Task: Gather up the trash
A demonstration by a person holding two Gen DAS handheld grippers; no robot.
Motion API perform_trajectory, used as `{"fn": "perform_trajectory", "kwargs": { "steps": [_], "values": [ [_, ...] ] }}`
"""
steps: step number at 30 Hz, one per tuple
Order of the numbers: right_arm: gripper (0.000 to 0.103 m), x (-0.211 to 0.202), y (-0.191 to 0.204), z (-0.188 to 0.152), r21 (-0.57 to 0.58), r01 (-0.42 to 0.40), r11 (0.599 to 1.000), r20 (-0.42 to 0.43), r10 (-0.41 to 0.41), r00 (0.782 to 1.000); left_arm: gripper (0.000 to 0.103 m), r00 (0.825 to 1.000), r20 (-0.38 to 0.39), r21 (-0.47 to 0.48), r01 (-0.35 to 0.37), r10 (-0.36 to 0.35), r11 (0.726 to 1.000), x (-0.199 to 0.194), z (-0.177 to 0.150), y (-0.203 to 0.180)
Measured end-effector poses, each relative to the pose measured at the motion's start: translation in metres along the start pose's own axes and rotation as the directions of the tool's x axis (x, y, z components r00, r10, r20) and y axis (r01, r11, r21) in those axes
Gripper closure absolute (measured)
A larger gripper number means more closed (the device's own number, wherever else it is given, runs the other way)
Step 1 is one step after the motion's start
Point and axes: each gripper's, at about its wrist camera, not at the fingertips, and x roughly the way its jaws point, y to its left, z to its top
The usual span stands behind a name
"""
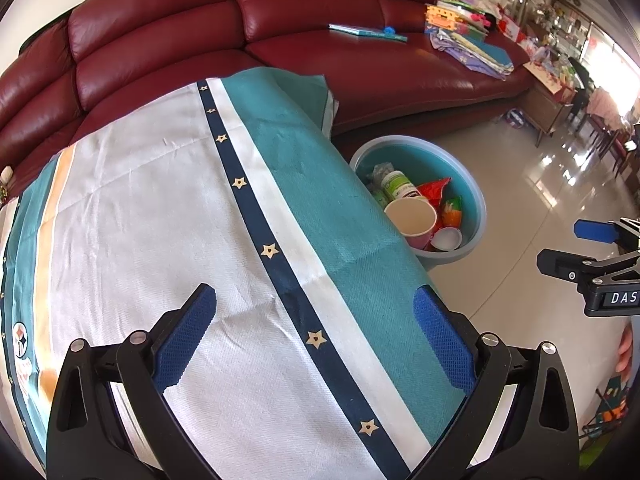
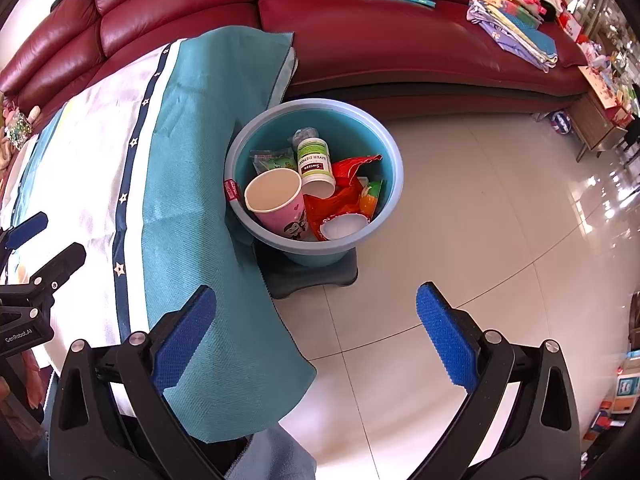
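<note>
Both grippers are empty. The left gripper (image 1: 316, 332) hangs over the cloth-covered worktop (image 1: 152, 216) with its blue fingers (image 1: 186, 340) spread wide and nothing between them, and the right gripper (image 2: 316, 332) is out past the worktop's edge, above the tiled floor (image 2: 500, 208), its fingers just as wide apart and bare. The trash is all in the blue basin (image 2: 394, 160), which sits on a dark stand (image 2: 308, 280) on the floor, tucked against the hanging edge of the cloth and in front of the red sofa (image 2: 360, 40). Inside it I can see a pink paper cup (image 2: 276, 204) lying on its side, a white and green supplement bottle (image 2: 316, 164), a crumpled red wrapper (image 2: 344, 196), a small green packet (image 2: 272, 160) and a little white cup (image 2: 344, 226) near the front rim. The stretch of cloth in the left wrist view carries nothing loose that I can see. From that I would judge the collecting to be at or near its end, with the hands between pieces. If anything is left, it lies outside these views, so the next move would call for swinging a gripper back over the worktop to look for it before closing on anything.
</note>
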Motion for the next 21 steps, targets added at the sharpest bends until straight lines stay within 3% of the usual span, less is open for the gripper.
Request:
{"fn": "perform_trajectory", "kwargs": {
  "steps": [21],
  "values": [
    [0.007,-0.0012,0.001,0.0012,-0.037,0.036,0.999,0.018,-0.036,0.999,0.004,1.0,-0.015,0.004,-0.021,0.021,1.0,0.0016,0.0007,-0.0045]
  ]
}}
